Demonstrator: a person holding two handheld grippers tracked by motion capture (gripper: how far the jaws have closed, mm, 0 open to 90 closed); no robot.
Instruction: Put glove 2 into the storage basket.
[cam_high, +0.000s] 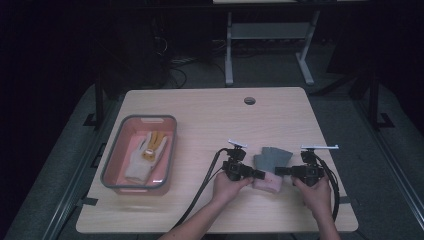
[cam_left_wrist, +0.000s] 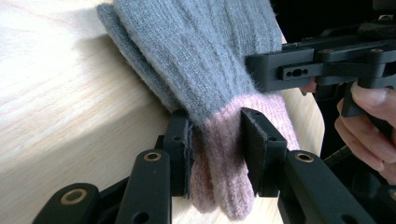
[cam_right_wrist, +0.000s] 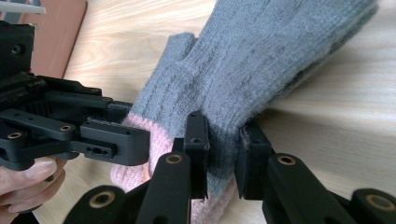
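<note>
Here glove (cam_high: 270, 167) lengthwise, pink cuff near person, fingers pointing away.

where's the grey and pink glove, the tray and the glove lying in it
grey and pink glove (cam_left_wrist: 205, 60), left gripper view, on its grey knitted body
tray (cam_high: 111, 159), high view, on its grey left rim
white and yellow glove (cam_high: 142, 159), high view, on its white palm inside the tray

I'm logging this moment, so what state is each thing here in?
Grey and pink glove: flat on the table, pinched at its cuff end from both sides.
Left gripper: shut on the pink cuff.
Right gripper: shut on the cuff end.
Yellow and white glove: lying in the tray.
Tray: holds one glove.
</note>
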